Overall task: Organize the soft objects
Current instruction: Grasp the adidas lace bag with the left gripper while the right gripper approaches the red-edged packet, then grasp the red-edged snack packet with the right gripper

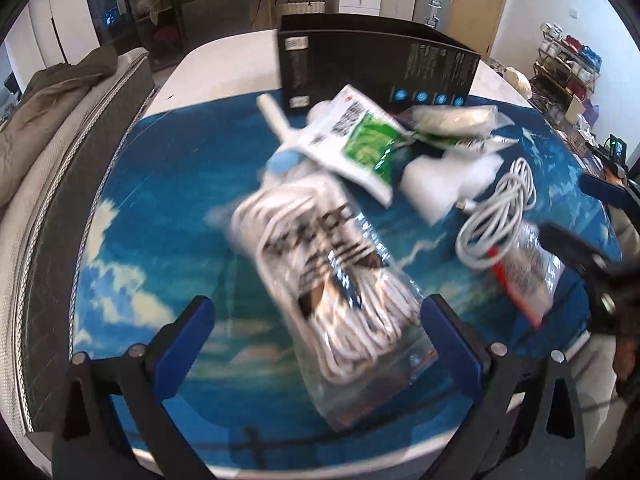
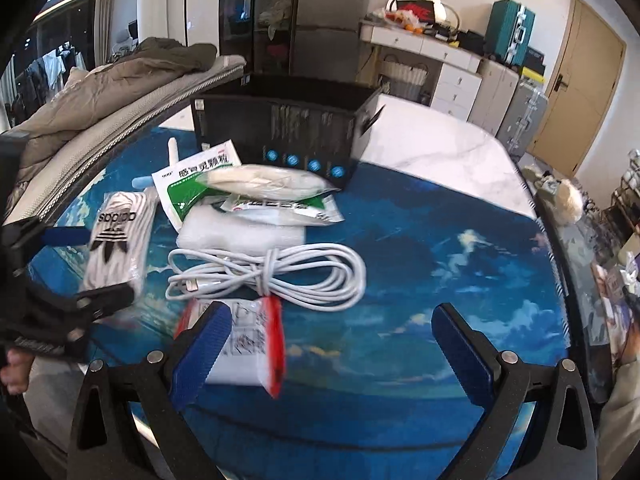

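Evidently, step in hand: both grippers are reaching toward the heap of soft packets on the blue sky-print mat [image 2: 440, 240]; nothing is lifted, and the black box [image 2: 280, 128] behind the heap looks the likely place to put things, though that is a guess.
Left gripper [image 1: 320, 320]: fingers spread wide either side of the bagged white laces [image 1: 320, 272], not pressing on the bag.
Right gripper [image 2: 328, 336]: fingers spread, with the red-edged sachet [image 2: 252, 344] just beside its left finger, mostly in the gap, and not pinched.
Heap: green-and-white medicine sachet [image 2: 180, 188], clear bag of pale contents [image 2: 268, 180], white foam pad [image 2: 240, 232] and coiled white USB cable [image 2: 272, 272], overlapping near the mat's middle.
Next move: probably closing on one bag near its middle, since slippery film and loose contents may slide or sag.
Left view only: the bag's lower end between the fingers, though blurred.
Right view only: the laces' trefoil logo, the sachet's print, and the open top of the box.
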A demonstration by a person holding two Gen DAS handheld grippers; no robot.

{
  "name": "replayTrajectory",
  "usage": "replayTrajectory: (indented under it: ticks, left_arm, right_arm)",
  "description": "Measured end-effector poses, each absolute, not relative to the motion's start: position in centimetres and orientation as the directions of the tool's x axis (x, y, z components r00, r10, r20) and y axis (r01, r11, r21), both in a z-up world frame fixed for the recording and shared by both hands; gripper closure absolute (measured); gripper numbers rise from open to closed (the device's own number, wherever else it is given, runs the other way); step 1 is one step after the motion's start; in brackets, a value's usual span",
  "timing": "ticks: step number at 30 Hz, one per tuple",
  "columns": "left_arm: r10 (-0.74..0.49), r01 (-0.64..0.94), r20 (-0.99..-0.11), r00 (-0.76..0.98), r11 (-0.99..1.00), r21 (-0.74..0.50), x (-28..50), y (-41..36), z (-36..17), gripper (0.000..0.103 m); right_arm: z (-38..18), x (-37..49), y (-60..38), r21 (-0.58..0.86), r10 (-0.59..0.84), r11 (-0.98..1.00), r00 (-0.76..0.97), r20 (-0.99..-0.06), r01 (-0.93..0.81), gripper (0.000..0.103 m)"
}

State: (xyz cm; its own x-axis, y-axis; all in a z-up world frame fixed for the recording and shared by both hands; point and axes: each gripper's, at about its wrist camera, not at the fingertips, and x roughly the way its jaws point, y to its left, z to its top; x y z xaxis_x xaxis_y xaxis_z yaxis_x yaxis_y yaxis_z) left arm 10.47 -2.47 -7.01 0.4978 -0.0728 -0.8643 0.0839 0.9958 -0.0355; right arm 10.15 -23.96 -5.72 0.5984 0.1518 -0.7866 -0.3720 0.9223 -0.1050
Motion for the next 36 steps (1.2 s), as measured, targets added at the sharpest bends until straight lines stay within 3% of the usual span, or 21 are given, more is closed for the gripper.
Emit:
replayTrajectory:
  ticks: [7, 15, 16, 19, 20, 21, 31, 36]
  left_arm:
    - [-0.046, 0.078, -0.861, 0.506, 0.997, -0.008, 7.4, 1.2, -6.7, 0.0]
    - [-0.115, 0.114, -0.842, 0.527, 0.991, -0.064, 8.1, 0.5, -5.7, 0.002]
    - [-0.128, 0.121, -0.844, 0.521, 0.99, -0.076, 8.6, 0.3, -5.9, 0.005]
    - [-0.132, 0.133, -0.853, 0.504, 0.988, -0.074, 9.5, -0.8, -6.9, 0.03]
    - [-0.128, 0.139, -0.857, 0.5, 0.988, -0.067, 9.7, -0.9, -7.0, 0.047]
    - [-0.12, 0.146, -0.86, 0.496, 0.988, -0.053, 9.7, -1.1, -7.0, 0.055]
    - [-0.175, 0.224, -0.854, 0.49, 0.972, -0.071, 7.4, -1.8, -5.8, 0.055]
    - [-0.187, 0.225, -0.846, 0.498, 0.971, -0.082, 7.6, -1.7, -5.4, 0.055]
  right_arm:
    - [-6.4, 9.5, -23.4, -0.056, 0.165, 0.934, 0.567, -0.807, -0.352, 0.001]
    - [-5.4, 8.1, -22.6, 0.014, 0.24, 0.917, 0.525, -0.817, -0.398, 0.001]
    - [-5.6, 8.1, -22.1, 0.002, 0.235, 0.912, 0.518, -0.822, -0.41, 0.001]
    - [-6.5, 8.1, -21.2, -0.011, 0.233, 0.899, 0.5, -0.834, -0.438, 0.001]
    - [-6.7, 8.0, -21.1, -0.005, 0.238, 0.896, 0.491, -0.838, -0.444, 0.002]
    - [-6.9, 8.0, -21.0, 0.001, 0.243, 0.894, 0.484, -0.84, -0.448, 0.003]
    - [-5.4, 7.7, -23.5, 0.02, 0.241, 0.921, 0.528, -0.814, -0.39, 0.003]
    - [-4.6, 10.1, -24.8, -0.097, 0.106, 0.951, 0.605, -0.789, -0.293, 0.003]
